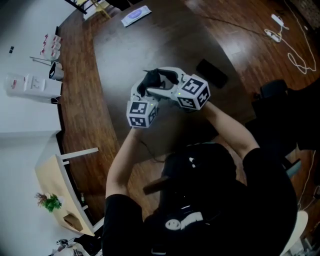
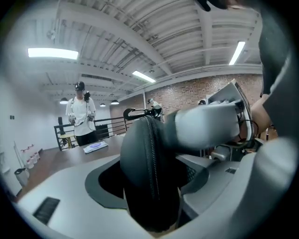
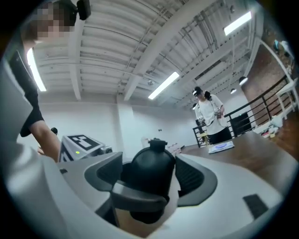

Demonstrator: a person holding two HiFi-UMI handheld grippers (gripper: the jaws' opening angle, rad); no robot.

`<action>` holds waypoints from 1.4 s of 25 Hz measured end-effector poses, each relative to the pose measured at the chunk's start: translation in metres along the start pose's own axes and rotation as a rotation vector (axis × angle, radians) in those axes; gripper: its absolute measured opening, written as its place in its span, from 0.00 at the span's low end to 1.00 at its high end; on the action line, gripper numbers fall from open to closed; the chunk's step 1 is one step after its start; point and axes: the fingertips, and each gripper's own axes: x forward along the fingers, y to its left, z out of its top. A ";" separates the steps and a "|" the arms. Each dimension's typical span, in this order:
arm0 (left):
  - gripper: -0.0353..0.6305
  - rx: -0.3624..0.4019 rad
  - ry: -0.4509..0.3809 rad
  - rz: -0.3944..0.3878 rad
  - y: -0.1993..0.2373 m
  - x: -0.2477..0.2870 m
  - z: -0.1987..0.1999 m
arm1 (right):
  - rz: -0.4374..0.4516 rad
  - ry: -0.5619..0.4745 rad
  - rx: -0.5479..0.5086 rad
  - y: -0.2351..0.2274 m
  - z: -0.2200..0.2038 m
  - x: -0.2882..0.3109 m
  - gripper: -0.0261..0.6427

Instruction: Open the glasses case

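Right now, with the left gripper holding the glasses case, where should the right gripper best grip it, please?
Probably the upper end, near the carabiner, coming from above with a jaw on each shell. The left gripper clamps the glasses case low, leaving that end free.

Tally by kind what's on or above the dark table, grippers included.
Grippers: 2, left gripper and right gripper
Glasses case: 1
Black flat rectangle: 1
White-and-blue packet: 1
Total: 5

Glasses case (image 2: 149,172) black; marker cubes (image 1: 141,113) white, black square patterns; table (image 1: 165,45) dark brown.
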 end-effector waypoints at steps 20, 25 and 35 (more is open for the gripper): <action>0.53 -0.233 -0.120 -0.552 -0.039 -0.047 0.025 | 0.339 -0.160 0.343 -0.004 0.031 -0.042 0.28; 0.50 -0.089 -0.118 -0.290 -0.019 -0.031 0.019 | 0.214 -0.122 0.223 -0.003 0.025 -0.033 0.42; 0.50 -0.104 -0.167 -0.283 -0.037 -0.026 0.038 | 0.229 -0.089 0.130 0.004 0.020 -0.029 0.49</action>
